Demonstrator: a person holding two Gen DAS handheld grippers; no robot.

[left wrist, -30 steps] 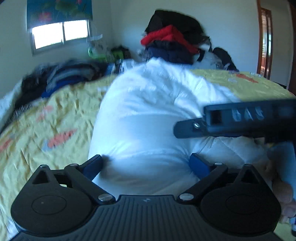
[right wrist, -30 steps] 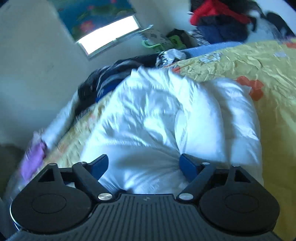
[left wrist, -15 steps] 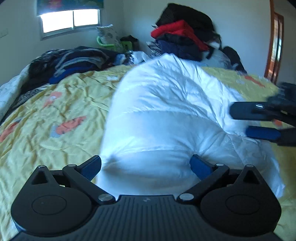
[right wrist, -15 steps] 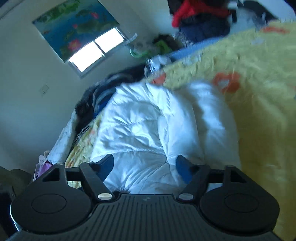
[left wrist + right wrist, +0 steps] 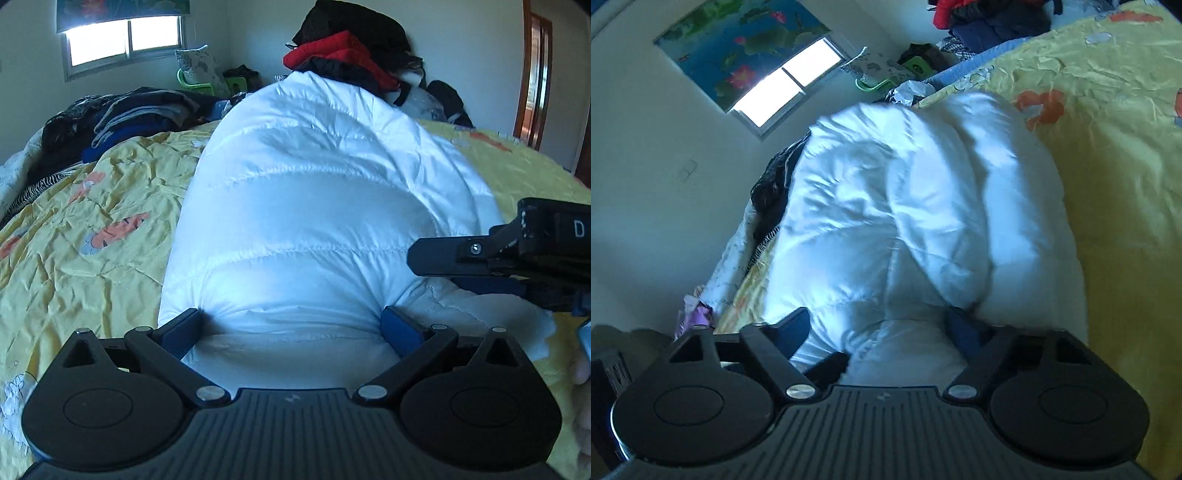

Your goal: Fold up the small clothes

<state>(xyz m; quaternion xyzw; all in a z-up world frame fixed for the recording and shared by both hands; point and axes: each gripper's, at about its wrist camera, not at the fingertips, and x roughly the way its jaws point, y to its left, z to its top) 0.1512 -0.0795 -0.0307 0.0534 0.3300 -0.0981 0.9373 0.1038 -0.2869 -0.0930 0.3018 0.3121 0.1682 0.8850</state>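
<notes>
1. The bed (image 5: 92, 229) fills most of both views, covered by a wrinkled yellow bedspread (image 5: 1119, 155) printed with orange flowers.
2. A white puffy jacket (image 5: 314, 206) lies on the bedspread in the middle of the bed — quilted in crosswise bands, bulging high, its near hem at the cameras. In the right wrist view one padded part (image 5: 960, 206) lies folded over the rest of the jacket.
3. A pile of dark, red and navy clothes (image 5: 351, 51) stands at the far end of the bed behind the jacket; another heap of dark and blue clothes (image 5: 122, 122) lies at the far left edge of the bed.
4. A window (image 5: 125, 38) is set in the far wall, bright, with a flowered blind (image 5: 738, 48) half rolled down over it. A brown door frame (image 5: 535, 77) stands at the right of the left wrist view.
5. The left gripper (image 5: 291, 325) sits at the near hem of the jacket. Its jaws stand wide apart, one at each side of the bulging white fabric, which swells up between them — they are not clamped on it.
6. The right gripper (image 5: 882, 325) is also at the near edge of the jacket, jaws spread with white fabric lying between them. In the left wrist view it reaches in from the right, its fingers (image 5: 443, 254) just over the jacket's right side.
</notes>
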